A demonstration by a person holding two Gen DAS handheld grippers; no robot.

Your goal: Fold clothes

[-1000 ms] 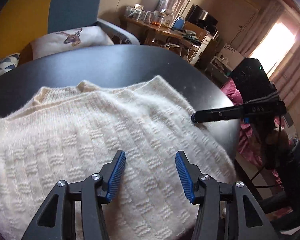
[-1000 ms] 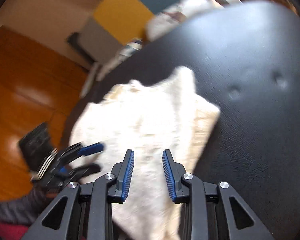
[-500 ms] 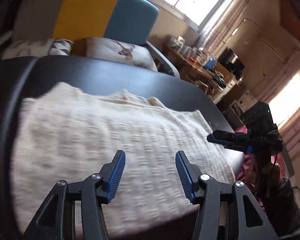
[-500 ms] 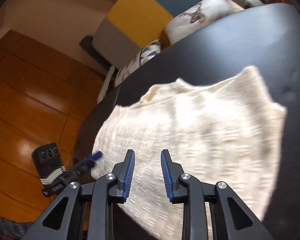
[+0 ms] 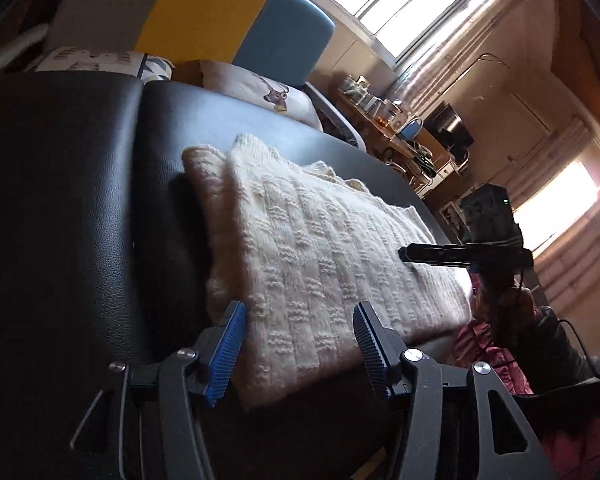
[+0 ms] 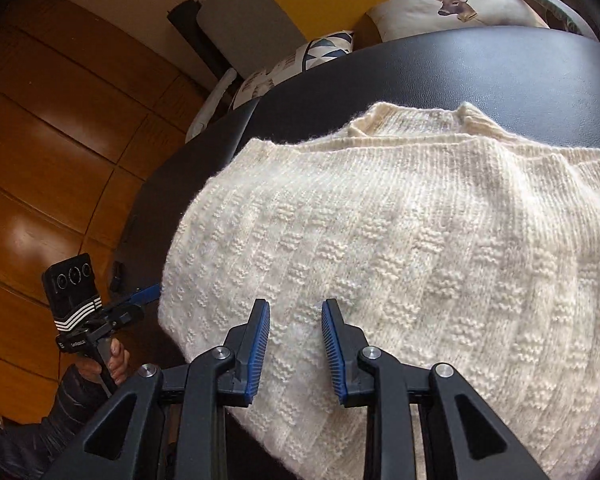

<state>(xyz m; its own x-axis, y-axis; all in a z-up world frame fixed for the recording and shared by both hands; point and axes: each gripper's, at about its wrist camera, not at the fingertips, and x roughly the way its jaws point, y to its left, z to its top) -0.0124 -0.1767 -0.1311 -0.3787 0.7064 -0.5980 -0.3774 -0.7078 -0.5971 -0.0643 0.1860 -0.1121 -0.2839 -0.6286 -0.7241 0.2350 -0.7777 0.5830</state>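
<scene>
A cream knitted sweater (image 5: 320, 248) lies folded on a black leather surface (image 5: 80, 200). My left gripper (image 5: 300, 312) hovers open over the sweater's near edge, with nothing between its blue pads. The right gripper (image 5: 405, 253) shows from the side at the sweater's right end, held by a hand in a dark sleeve. In the right wrist view the sweater (image 6: 400, 240) fills the middle, its neckline at the far side. My right gripper (image 6: 294, 308) is open by a narrow gap just above the knit, gripping nothing. The left gripper (image 6: 148, 294) pokes in at the sweater's left edge.
A yellow and blue chair (image 5: 240, 28) with a deer cushion (image 5: 260, 88) stands behind the leather surface (image 6: 460, 68). A cluttered desk (image 5: 388, 120) sits under the window at the right. Wooden floor (image 6: 40, 140) lies beyond the surface's left edge.
My left gripper has swung to the sweater's left end and rolled, so the sweater now sits farther off. The right gripper has moved over the sweater's middle and its jaws have widened a little.
</scene>
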